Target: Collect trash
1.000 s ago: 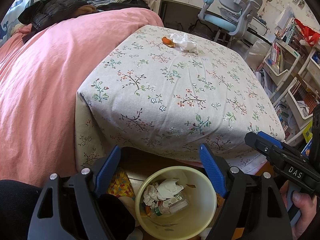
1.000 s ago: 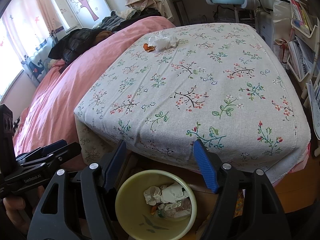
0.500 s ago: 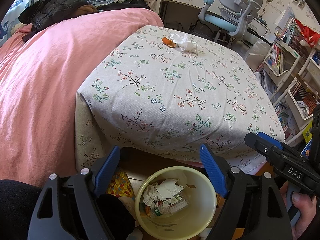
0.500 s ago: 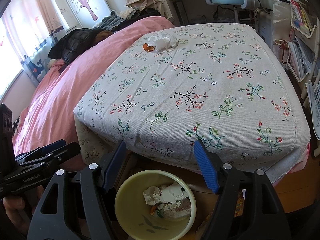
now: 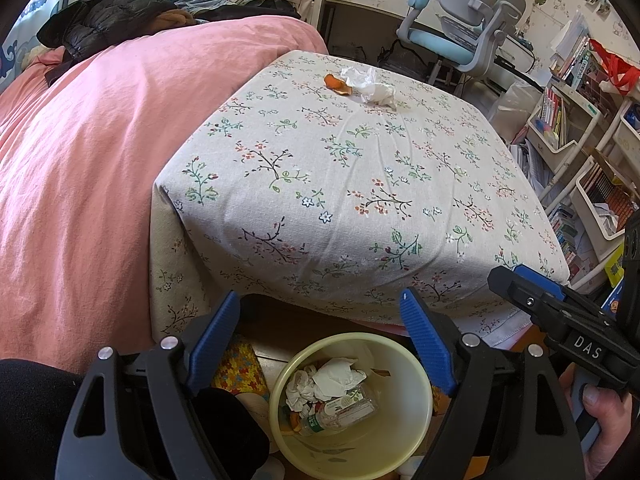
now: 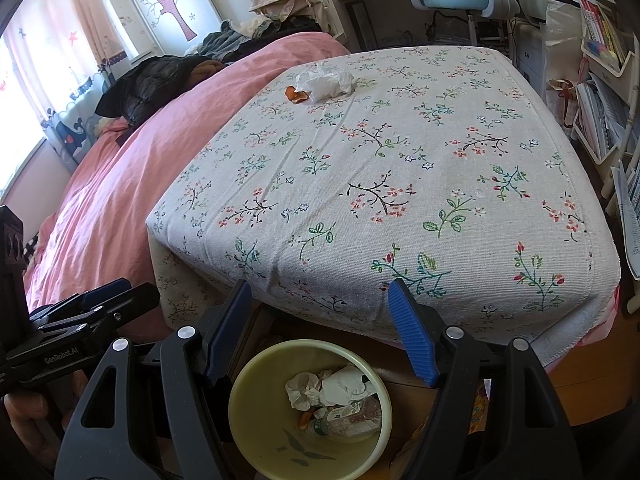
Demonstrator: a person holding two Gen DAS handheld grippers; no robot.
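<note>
A pale yellow bin (image 5: 400, 436) (image 6: 256, 412) stands on the floor at the near edge of the flower-print table (image 5: 360, 184) (image 6: 400, 184). Inside it lie crumpled tissues (image 5: 332, 378) (image 6: 320, 390) and a plastic bottle (image 5: 340, 410) (image 6: 348, 416). At the table's far end rest a crumpled white tissue (image 5: 372, 86) (image 6: 326, 82) and an orange peel (image 5: 336, 84) (image 6: 295, 94). Both grippers hang above the bin. My left gripper (image 5: 322, 320) (image 6: 92, 300) is open with nothing between its blue fingers. Just as bare, my right gripper (image 6: 320, 316) (image 5: 520, 284) is open too.
A pink bed (image 5: 88, 152) with dark clothes (image 5: 116, 16) runs along the table's left side. A blue-grey desk chair (image 5: 460, 40) stands beyond the table. White shelves of books (image 5: 560, 120) line the right. A patterned box (image 5: 240, 368) lies beside the bin.
</note>
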